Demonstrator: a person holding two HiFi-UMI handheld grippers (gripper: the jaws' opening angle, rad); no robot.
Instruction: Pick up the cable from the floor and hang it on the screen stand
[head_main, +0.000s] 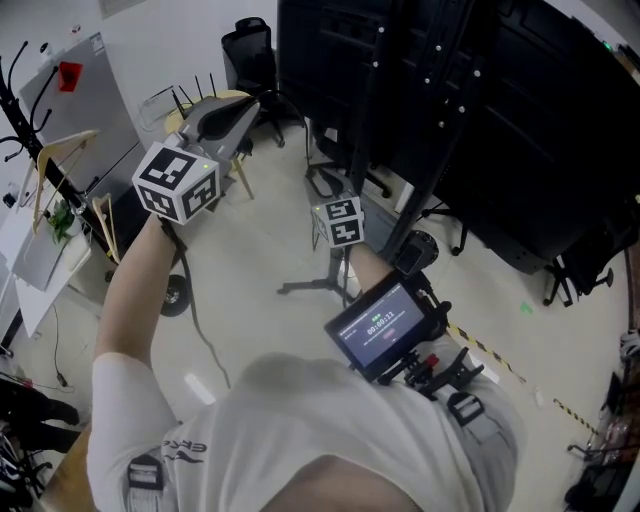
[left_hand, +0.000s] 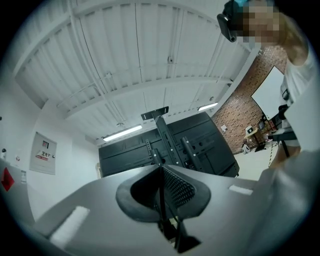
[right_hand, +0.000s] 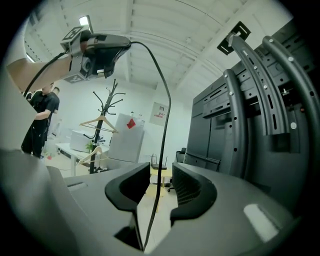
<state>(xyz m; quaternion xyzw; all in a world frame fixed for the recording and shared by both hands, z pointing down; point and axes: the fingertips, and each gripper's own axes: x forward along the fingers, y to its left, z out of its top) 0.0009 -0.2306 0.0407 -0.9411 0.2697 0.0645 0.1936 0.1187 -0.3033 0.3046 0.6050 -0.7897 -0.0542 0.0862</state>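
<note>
Black cable (right_hand: 166, 100) pinched in left tongs (left_hand: 161, 169), which are held high in front of the stand (head_main: 420, 150). Slack hangs from them toward the floor (head_main: 270, 240). Right tongs (right_hand: 161, 175) sit lower, spread wide. Cable runs loose through their gap, pads not pressing it.

The head camera looked steeply down at the floor (head_main: 260, 240). The camera on the left claw (left_hand: 161, 168) rode close behind its jaws, tilted up toward the ceiling (left_hand: 135, 55); that on the right claw (right_hand: 161, 175) looked about level. All three caught the black screen stand (head_main: 428, 160).
</note>
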